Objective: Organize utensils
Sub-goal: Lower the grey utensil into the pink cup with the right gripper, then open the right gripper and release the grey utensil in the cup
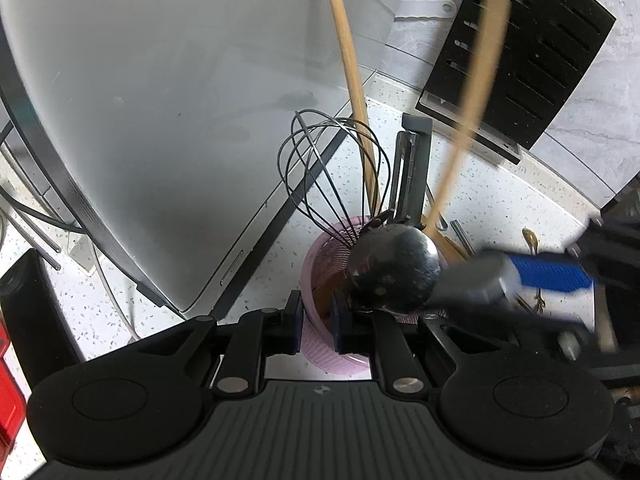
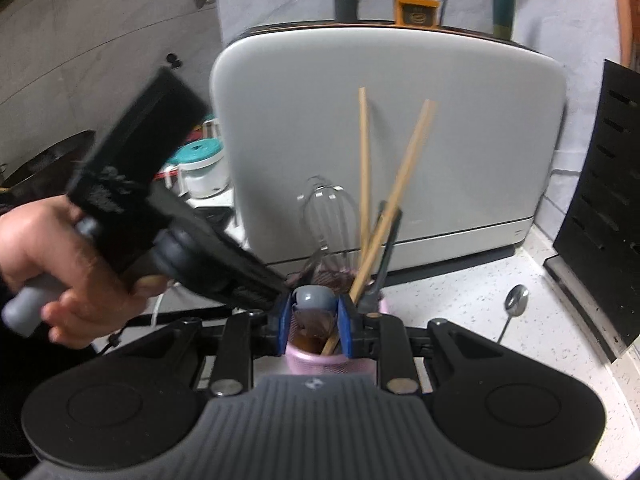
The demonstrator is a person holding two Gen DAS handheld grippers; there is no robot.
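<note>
A pink mesh utensil holder (image 1: 316, 344) stands on the speckled counter. It holds a wire whisk (image 1: 332, 176), two wooden sticks (image 1: 352, 60) and black tongs (image 1: 412, 168). My left gripper (image 1: 317, 320) is shut on the holder's near rim, with the pink wall between its blue pads. A ladle with a dark shiny bowl (image 1: 394, 268) and a grey handle hangs over the holder's mouth. My right gripper (image 2: 315, 322) is shut on that grey handle (image 2: 314, 298), directly above the holder (image 2: 320, 360). In the left wrist view its blue-padded fingers (image 1: 552, 276) come in from the right, blurred.
A large grey-white appliance (image 2: 384, 140) stands close behind the holder. A black knife block (image 2: 612, 208) is at the right. A metal spoon (image 2: 516, 300) lies on the counter to the right of the holder. A hand (image 2: 60, 248) holds the left gripper's grey handle. Jars stand at back left.
</note>
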